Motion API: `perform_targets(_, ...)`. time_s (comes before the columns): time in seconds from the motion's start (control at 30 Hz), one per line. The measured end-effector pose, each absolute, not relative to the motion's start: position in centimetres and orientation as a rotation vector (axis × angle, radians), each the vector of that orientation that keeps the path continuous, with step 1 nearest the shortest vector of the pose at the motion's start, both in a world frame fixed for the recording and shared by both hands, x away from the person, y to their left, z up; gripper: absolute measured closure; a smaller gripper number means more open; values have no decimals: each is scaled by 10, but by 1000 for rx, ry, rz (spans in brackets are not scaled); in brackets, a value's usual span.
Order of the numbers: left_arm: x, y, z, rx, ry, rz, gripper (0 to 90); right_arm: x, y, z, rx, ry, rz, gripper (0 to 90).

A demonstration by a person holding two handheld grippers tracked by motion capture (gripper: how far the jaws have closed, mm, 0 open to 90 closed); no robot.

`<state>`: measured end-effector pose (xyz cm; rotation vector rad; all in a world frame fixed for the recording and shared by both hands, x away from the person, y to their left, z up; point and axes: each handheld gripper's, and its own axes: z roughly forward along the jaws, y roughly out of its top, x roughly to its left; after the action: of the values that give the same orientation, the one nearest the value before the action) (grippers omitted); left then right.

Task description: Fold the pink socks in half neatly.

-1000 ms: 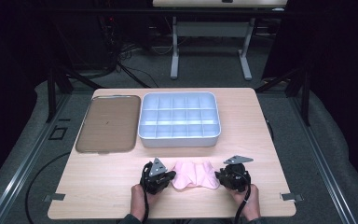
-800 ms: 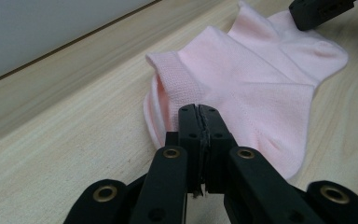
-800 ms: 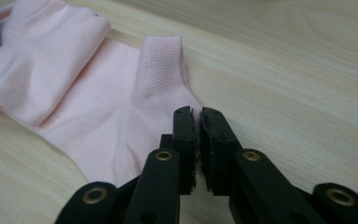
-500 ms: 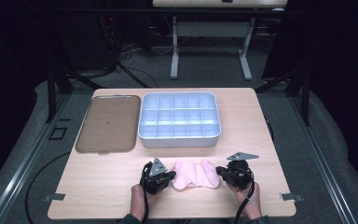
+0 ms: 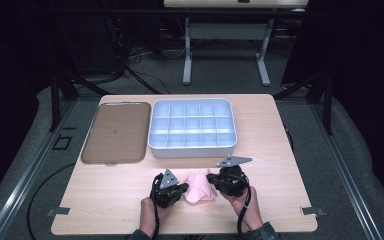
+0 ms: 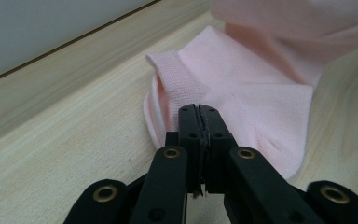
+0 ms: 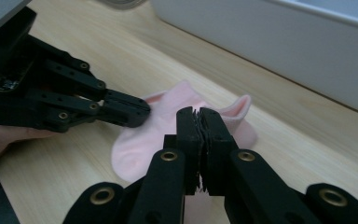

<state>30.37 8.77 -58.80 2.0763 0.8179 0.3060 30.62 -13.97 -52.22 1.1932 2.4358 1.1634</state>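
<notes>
A pink sock (image 5: 198, 187) is seen low in the middle of the high view, lying on the bench (image 5: 280, 150) in front of the white compartment box (image 5: 192, 127), with the brown tray (image 5: 116, 132) at the left of that box. The left gripper (image 6: 199, 112) is clenched on the sock near its ribbed cuff, and the right gripper (image 7: 197, 116) is clenched on the other part of the sock; in both gripper views the jaws are pressed together with pink cloth at them.

A risk is judged here: only a thin edge of cloth seems to be held, so the sock could slip out if it is pulled too hard or lifted unevenly, and the fold could open again.

Compared with the earlier frames, the sock looks narrower and more bunched, as it was spread wider between the grippers before. The right gripper has been brought closer to the left one, while the box and tray are unchanged
</notes>
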Motion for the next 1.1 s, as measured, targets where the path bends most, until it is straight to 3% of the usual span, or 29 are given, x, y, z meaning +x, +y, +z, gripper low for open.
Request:
perform_targets(0.13, 304, 88, -588, 2077, 818, 306, 882, 308, -116, -542, 1115, 2553, 1087, 849)
perform_targets(0.23, 304, 88, -588, 2077, 817, 307, 883, 314, -117, -557, 1108, 2656, 1084, 637)
perform_targets(0.5, 305, 89, -588, 2070, 821, 273, 882, 308, -136, -531, 1044, 2523, 997, 585)
perform_targets(0.67, 306, 90, -588, 2066, 824, 258, 882, 317, -123, -546, 1002, 2592, 905, 523)
perform_targets(0.83, 306, 90, -588, 2061, 829, 252, 881, 318, -115, -562, 953, 2643, 846, 657)
perform_targets(1.1, 304, 102, -584, 2018, 799, 170, 836, 321, -120, -564, 999, 2640, 904, 702)
